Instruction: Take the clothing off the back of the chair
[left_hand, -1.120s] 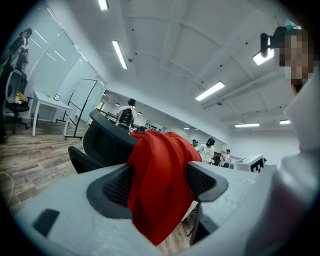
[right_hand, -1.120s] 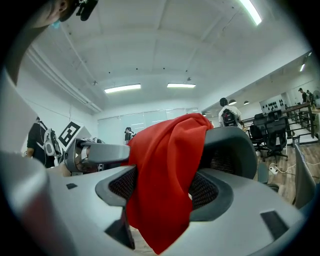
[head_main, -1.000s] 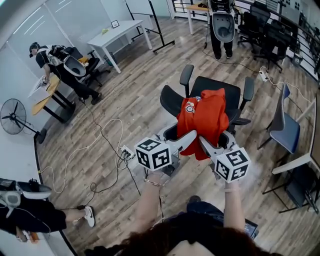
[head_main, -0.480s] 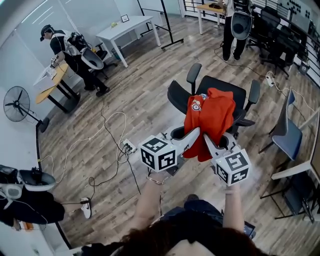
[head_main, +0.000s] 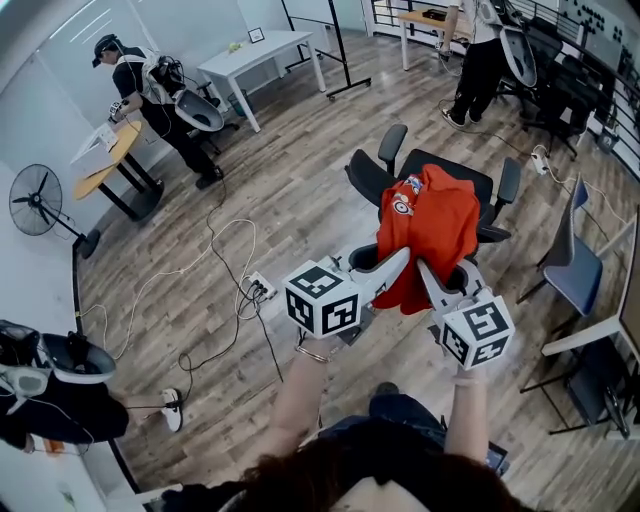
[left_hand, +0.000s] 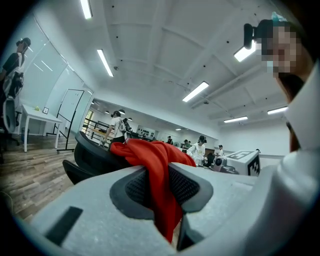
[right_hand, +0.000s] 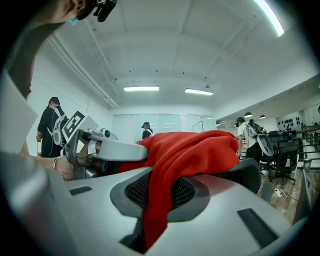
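Red clothing (head_main: 428, 225) is seen draped over the back of the chair (head_main: 455, 168), so only the grasp appears done and the lifting-off is left. Its lower part is pinched by the left gripper (head_main: 400, 259) and the right gripper (head_main: 426, 271), whose jaws have just been closed nearly together on the fabric.

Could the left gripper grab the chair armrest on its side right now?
Probably not. The left gripper has just closed on the red shirt, as has the right gripper. The armrest stands clear, but its jaws would have to drop the shirt first.
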